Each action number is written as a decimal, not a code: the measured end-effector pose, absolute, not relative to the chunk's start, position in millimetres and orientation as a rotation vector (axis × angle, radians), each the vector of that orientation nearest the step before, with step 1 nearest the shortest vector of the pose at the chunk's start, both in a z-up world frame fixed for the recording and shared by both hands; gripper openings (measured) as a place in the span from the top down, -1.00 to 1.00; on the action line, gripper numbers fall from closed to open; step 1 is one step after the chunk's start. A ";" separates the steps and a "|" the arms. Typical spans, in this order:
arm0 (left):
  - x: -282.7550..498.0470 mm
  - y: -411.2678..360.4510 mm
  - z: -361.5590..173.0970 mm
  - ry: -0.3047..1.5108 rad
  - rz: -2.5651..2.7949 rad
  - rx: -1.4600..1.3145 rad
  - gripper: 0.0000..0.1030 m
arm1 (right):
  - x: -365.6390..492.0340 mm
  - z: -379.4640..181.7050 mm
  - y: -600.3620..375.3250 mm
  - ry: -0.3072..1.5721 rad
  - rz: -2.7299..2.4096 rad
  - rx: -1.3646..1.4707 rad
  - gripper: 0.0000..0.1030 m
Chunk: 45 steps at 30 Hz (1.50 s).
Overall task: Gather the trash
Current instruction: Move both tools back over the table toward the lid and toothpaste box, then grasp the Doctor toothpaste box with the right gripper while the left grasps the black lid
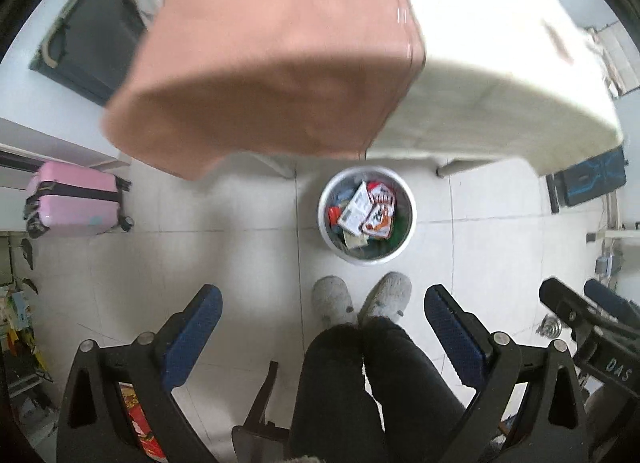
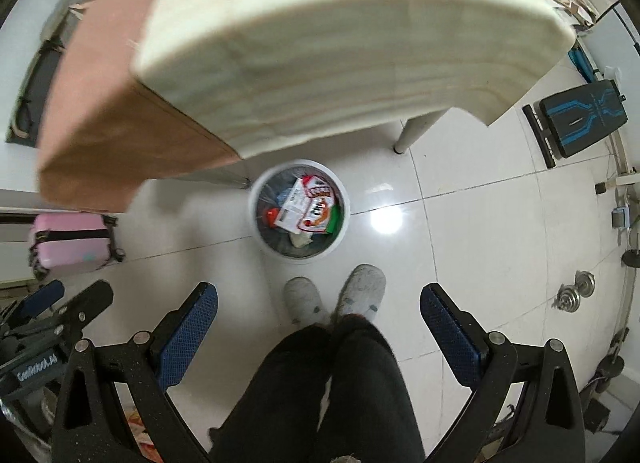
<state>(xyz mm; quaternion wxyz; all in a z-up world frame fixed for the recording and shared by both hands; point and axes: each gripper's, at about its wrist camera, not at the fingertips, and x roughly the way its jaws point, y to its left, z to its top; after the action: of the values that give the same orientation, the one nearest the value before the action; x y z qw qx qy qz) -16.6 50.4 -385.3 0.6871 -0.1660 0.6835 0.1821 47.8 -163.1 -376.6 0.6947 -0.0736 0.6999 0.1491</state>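
Both grippers wide open, holding nothing, above the legs [image 2: 320, 391]
The left gripper [image 1: 322, 327] and right gripper [image 2: 318, 321] hang over the floor; the bin [image 2: 256, 205] sits far ahead under the table [image 2: 320, 63], full of wrappers [image 2: 310, 211] that look light, thin and crinkly, so pinch a loose edge

There is one round white trash bin [image 1: 367, 215] on the floor, full of wrappers too jumbled to count. There are two grey slippers [image 2: 335, 297], one pink suitcase [image 1: 74, 199], one pink cloth [image 1: 276, 59], one table [image 2: 340, 35] and two grippers, left [image 1: 322, 317] and right [image 2: 319, 313].
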 end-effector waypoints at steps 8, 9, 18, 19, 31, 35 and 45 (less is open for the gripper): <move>27.2 73.7 -308.0 1.367 0.474 -0.366 -1.00 | 87.9 -277.3 -139.8 1.471 0.397 -0.114 -0.98; 32.5 77.0 -303.5 1.354 0.484 -0.359 -1.00 | 97.5 -266.4 -135.0 1.456 0.406 -0.121 -0.98; 133.1 114.6 -282.2 1.268 0.622 -0.328 -1.00 | 242.2 -220.8 -75.7 1.342 0.470 -0.272 -0.98; 149.3 120.1 -284.7 1.264 0.646 -0.334 -1.00 | 261.7 -221.7 -68.4 1.338 0.479 -0.294 -0.98; 324.8 195.8 -377.7 1.437 0.905 -0.513 -1.00 | 551.8 -314.5 71.8 1.355 0.640 -0.656 -0.98; 357.4 207.9 -409.0 1.498 0.933 -0.553 -1.00 | 599.9 -363.1 119.4 1.379 0.693 -0.799 -0.88; 391.6 219.0 -432.9 1.552 0.922 -0.580 -1.00 | 647.3 -415.7 153.3 1.456 0.780 -0.793 -0.19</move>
<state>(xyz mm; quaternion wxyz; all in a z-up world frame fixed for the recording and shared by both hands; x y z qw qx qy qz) 391.6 219.0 -432.9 0.5832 -0.2483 0.6650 0.3950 647.3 153.3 -415.7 0.6089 -0.3433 0.6305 0.3375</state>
